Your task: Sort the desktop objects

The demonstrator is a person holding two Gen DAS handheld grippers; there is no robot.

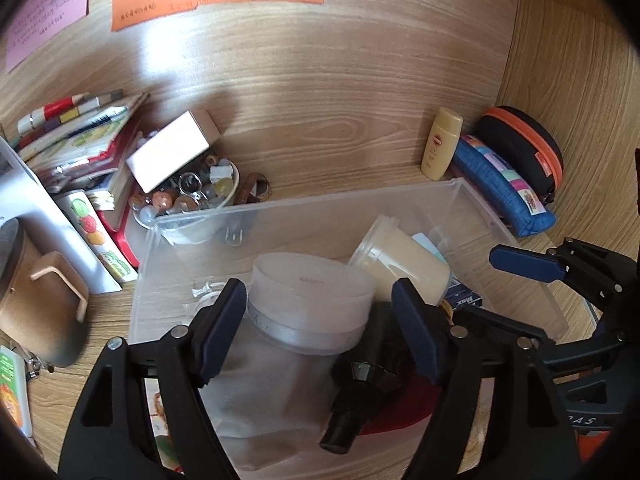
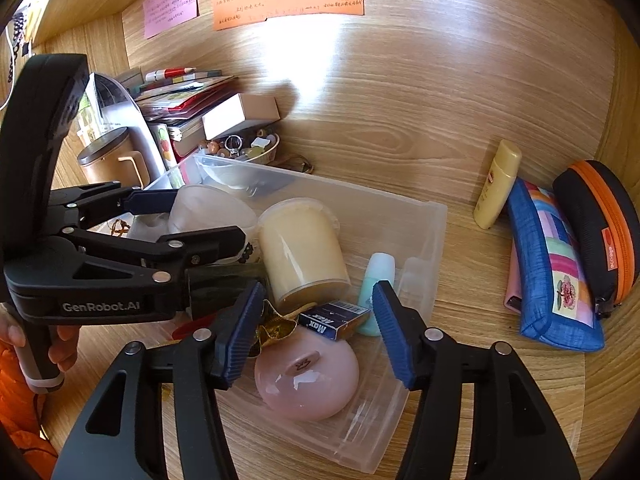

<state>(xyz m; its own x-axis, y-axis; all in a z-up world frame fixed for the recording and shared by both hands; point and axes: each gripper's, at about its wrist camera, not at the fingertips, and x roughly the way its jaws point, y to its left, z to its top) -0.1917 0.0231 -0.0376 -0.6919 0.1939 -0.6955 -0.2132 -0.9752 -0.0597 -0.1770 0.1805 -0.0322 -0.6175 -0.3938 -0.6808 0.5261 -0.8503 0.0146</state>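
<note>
A clear plastic bin [image 1: 424, 194] [image 2: 436, 216] stands on the wooden desk. It holds a frosted white jar [image 1: 310, 302] [image 2: 208, 208], a cream jar [image 1: 404, 260] [image 2: 300, 248], a dark bottle [image 1: 360, 384], a blue Max box [image 2: 334, 320], a mint tube [image 2: 378, 280], a gold trinket [image 2: 276, 328] and a pink round case [image 2: 308, 376]. My left gripper [image 1: 320, 324] [image 2: 184, 216] is open, its jaws either side of the frosted jar, apart from it. My right gripper [image 2: 316, 332] is open and empty above the bin's near end, over the Max box.
A yellow lotion bottle [image 2: 496, 184], a blue pencil pouch [image 2: 552, 268] and a black-orange zip case [image 2: 600, 224] lie right of the bin. A bowl of beads [image 1: 188, 196], a small box [image 1: 172, 152], stacked books [image 1: 76, 136] and a brown mug [image 1: 36, 292] stand to the left.
</note>
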